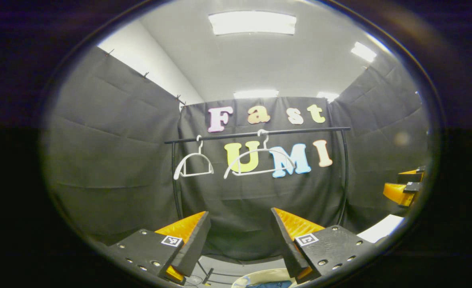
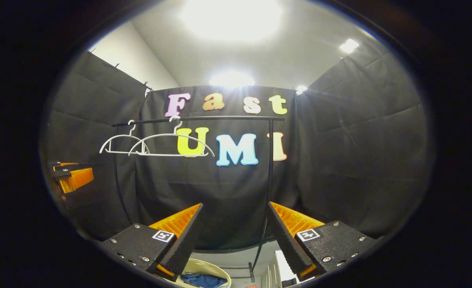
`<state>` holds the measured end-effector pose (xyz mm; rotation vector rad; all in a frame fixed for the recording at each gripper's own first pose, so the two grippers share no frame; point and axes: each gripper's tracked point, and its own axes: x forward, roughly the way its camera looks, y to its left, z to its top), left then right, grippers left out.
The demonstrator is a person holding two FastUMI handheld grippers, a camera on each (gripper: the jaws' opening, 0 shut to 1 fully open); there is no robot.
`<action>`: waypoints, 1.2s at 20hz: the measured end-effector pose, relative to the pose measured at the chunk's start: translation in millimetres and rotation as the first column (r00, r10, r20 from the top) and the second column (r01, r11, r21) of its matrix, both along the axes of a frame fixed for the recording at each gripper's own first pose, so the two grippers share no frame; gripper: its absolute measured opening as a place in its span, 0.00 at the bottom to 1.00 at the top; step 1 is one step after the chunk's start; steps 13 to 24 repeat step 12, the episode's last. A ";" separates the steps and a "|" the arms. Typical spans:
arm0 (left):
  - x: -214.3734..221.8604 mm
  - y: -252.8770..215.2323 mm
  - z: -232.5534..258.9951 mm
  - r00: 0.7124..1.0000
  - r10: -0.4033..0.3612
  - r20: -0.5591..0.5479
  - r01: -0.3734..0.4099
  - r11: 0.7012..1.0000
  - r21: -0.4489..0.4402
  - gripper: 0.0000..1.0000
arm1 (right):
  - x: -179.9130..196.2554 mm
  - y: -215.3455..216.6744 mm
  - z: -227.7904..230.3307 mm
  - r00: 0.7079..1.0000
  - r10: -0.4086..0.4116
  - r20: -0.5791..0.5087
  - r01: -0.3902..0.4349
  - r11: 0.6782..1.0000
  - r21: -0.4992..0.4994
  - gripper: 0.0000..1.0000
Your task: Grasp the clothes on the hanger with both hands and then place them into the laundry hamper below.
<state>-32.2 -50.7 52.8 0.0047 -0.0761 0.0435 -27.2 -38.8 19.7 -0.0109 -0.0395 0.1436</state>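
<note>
In the left gripper view the left tool [image 1: 240,240] has its fingers spread apart with nothing between them, aimed at the booth's back wall. Just below it, at the bottom edge, sits the rim of the laundry hamper [image 1: 259,276], with blue clothes [image 1: 275,285] lying inside. Further out, a black rail [image 1: 259,134] carries two bare white hangers, a smaller one [image 1: 194,162] to the left and a wider one [image 1: 259,160] beside it. At the far right edge the right tool [image 1: 403,186] shows, its state unclear there.

In the right gripper view the right tool [image 2: 234,236] is likewise spread wide and holds nothing. Under its left finger lies the hamper [image 2: 220,274] with the blue clothes [image 2: 202,280] in it. The rail [image 2: 198,119] and both hangers [image 2: 168,140] hang up left.
</note>
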 end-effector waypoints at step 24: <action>-20.2 -13.0 11.1 1.000 0.025 0.013 -0.025 1.000 0.014 0.81 | -17.2 -26.6 19.3 0.999 -0.003 0.033 0.003 1.000 0.013 0.95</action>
